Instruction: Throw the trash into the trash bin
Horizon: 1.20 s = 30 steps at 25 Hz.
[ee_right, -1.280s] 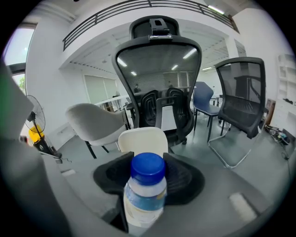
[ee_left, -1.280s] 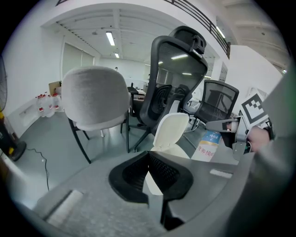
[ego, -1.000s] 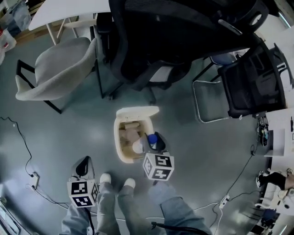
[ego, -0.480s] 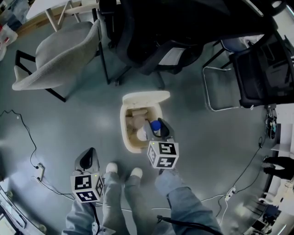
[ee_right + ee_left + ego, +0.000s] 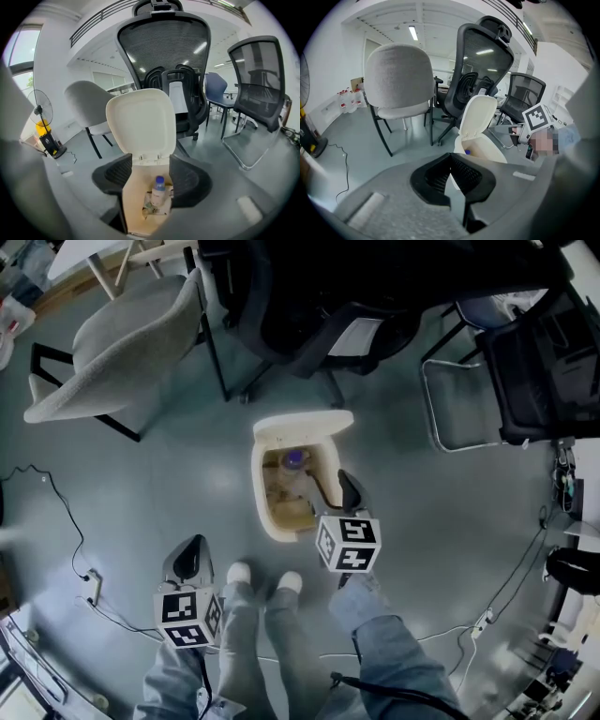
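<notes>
While open, trash bin before chairs

Nothing legible.
Any print on the bottle in the trash bin is too small to read; the marker cubes show only square patterns.

We wear long blue-grey sleeves, grey trousers and shoes with white toes. In each hand is a dark grey tool, the left gripper and the right gripper, both with black ribbed jaw pads and each with a white cube printed with black square markers. A thin black cable trails from under the left one, beside the trousers.
</notes>
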### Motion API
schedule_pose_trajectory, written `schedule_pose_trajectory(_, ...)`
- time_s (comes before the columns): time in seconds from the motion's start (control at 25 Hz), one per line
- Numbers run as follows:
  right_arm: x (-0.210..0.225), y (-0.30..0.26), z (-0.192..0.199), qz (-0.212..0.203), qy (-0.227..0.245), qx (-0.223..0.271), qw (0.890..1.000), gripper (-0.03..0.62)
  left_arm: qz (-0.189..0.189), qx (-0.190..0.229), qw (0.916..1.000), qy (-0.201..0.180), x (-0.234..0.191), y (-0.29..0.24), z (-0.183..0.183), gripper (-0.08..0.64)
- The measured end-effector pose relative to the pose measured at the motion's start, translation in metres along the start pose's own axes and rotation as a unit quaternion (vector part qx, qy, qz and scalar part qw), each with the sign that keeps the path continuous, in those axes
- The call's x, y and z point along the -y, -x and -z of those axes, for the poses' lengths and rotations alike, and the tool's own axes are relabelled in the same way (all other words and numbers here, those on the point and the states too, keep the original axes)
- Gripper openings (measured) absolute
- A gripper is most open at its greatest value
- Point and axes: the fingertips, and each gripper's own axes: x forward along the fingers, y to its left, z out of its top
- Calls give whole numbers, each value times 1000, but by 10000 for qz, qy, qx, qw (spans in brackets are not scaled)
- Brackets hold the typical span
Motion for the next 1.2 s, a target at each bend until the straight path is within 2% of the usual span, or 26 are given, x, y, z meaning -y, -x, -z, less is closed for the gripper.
schedule_pose_trajectory(0.4, 15, 16, 13, 297, -180, -107, 9993, 250, 104, 19, 9999, -60, 7, 2, 2, 8)
schedule_pose_trajectory(0.88, -3, 43, 2, 242, 39, -52, 9997, 235, 131, 123, 9998, -96, 7, 22, -1, 9)
schedule_pose_trajectory(1.0, -2, 58, -6, 447, -57, 50, 9990, 154, 135, 189, 9996, -173, 8, 32, -12, 9)
schedule_pose_trajectory(1.2, -11, 94, -29, 537, -161, 179, 9983, 106, 213, 416, 9984, -308, 15, 53, -48, 9)
